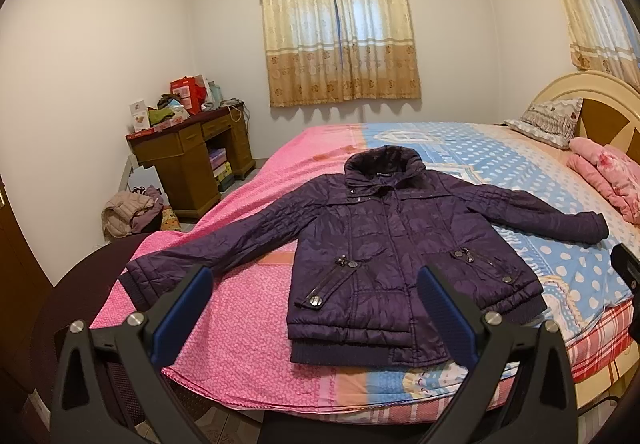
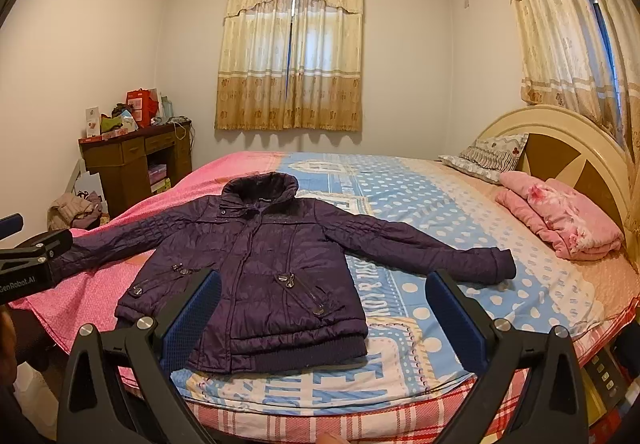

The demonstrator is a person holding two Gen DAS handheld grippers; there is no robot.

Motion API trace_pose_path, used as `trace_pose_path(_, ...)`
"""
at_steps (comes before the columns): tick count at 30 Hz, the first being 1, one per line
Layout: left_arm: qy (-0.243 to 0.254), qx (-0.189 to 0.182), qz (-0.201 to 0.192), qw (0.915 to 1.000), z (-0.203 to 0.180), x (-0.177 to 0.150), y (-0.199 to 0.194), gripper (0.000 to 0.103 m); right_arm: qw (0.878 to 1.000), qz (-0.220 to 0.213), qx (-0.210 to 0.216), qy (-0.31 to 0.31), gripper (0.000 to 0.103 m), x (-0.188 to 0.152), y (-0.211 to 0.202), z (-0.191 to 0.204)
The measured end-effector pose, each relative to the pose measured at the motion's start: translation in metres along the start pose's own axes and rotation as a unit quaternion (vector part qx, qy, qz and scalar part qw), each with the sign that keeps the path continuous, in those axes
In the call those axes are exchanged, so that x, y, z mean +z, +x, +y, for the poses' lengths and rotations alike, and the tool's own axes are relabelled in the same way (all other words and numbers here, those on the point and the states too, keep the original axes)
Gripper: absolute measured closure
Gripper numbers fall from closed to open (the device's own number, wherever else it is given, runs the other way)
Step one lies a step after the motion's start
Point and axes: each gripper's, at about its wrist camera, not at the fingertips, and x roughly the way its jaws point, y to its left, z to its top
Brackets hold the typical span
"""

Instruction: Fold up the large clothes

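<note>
A dark purple padded jacket [image 1: 384, 240] lies front up on the bed, collar towards the window, both sleeves spread out sideways. It also shows in the right wrist view [image 2: 264, 264]. My left gripper [image 1: 316, 284] is open and empty, held above the bed's near edge in front of the jacket's hem. My right gripper [image 2: 324, 288] is open and empty, in front of the hem's right corner. The left gripper's body [image 2: 24, 260] shows at the left edge of the right wrist view, over the left sleeve's cuff.
The bed has a pink and blue dotted cover [image 1: 500, 164]. A folded pink blanket [image 2: 560, 220] and a pillow [image 2: 492, 156] lie by the headboard. A cluttered wooden desk [image 1: 192, 160] and a clothes pile [image 1: 128, 212] stand at the left wall.
</note>
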Motion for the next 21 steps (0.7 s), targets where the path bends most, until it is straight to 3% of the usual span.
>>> trace_pose_path(21,-0.003,0.007,0.002,1.0000,0.004,-0.001,0.005,0.000,1.000,0.020,0.008,-0.002,0.001,-0.009,0.012,0.000)
